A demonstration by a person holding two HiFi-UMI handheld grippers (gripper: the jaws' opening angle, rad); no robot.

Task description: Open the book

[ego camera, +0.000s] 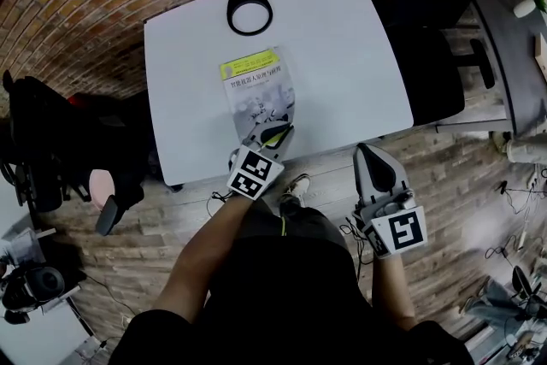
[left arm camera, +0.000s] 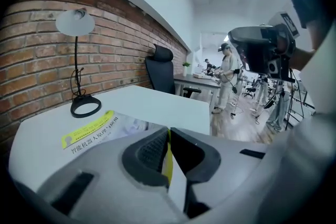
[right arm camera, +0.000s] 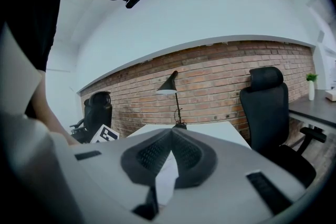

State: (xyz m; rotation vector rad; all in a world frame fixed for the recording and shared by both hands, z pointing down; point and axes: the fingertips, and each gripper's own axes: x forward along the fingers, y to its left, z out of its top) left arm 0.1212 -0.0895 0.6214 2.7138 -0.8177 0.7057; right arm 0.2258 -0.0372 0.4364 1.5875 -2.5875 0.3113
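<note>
A book (ego camera: 256, 94) with a yellow-green band at its top lies closed on the white table (ego camera: 342, 38), its spine side to the left. My left gripper (ego camera: 275, 135) sits at the book's near right corner, shut on the cover's edge. In the left gripper view a thin yellow and white strip of the cover shows pinched between the jaws of the left gripper (left arm camera: 168, 131), with the rest of the book (left arm camera: 94, 129) lying flat beyond. My right gripper (ego camera: 369, 151) hangs off the table's near edge, shut on nothing; in its own view the tips of the right gripper (right arm camera: 171, 131) meet.
A black desk lamp (ego camera: 248, 8) stands on a ring base at the table's far side, just beyond the book. A black office chair (ego camera: 444, 13) is at the table's right, and another dark chair (ego camera: 51, 141) stands at the left. A brick wall runs behind.
</note>
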